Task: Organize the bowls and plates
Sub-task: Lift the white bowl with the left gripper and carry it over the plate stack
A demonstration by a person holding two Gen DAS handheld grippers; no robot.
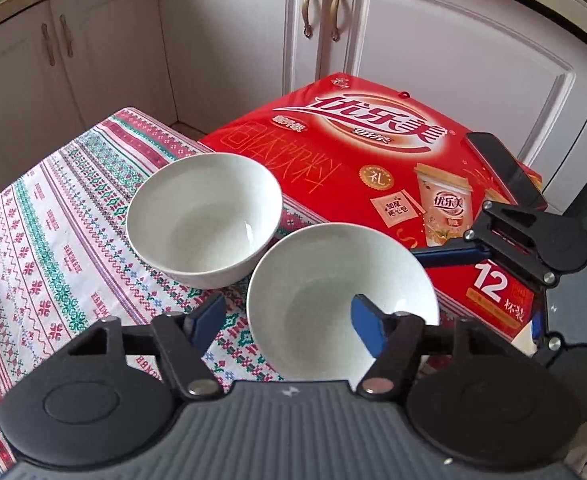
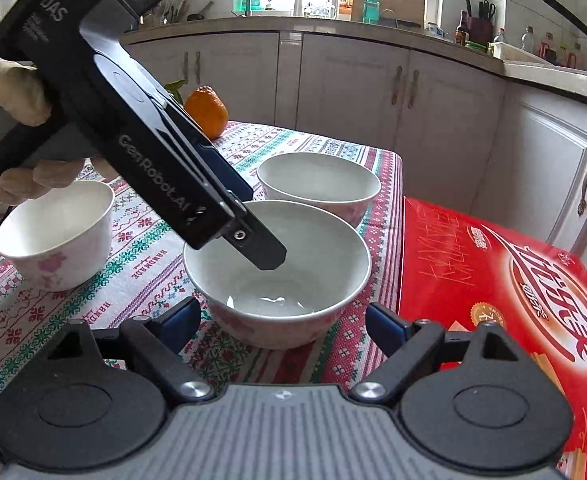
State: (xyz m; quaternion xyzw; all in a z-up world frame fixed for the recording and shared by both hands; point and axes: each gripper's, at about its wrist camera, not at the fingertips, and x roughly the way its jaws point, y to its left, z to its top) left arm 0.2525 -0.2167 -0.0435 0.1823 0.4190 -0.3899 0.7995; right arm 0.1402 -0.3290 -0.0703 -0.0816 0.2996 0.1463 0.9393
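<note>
Leftmost in the right wrist view, a small floral bowl (image 2: 55, 236) sits on the patterned tablecloth (image 2: 141, 248). At centre, the left gripper (image 2: 253, 220) straddles the near bowl's (image 2: 277, 276) rim, apparently clamping it. Lower centre, the right gripper (image 2: 283, 322) brackets that bowl, unclenched. Right: red box (image 2: 493, 280).

The two bowls (image 1: 203, 220) (image 1: 341, 304) at the middle of the left wrist view look like glazed white ceramic, smooth and glossy, as does the smaller cup (image 2: 55, 234) at the left of the right wrist view. Under them lies a woven tablecloth (image 1: 45, 248), matt and coarse, and at the right a red cardboard box (image 1: 373, 160) with a slick printed sheen. The cabinet doors (image 1: 453, 52) at the top look smooth and satin, with dull brassy metal handles (image 1: 335, 10).
</note>
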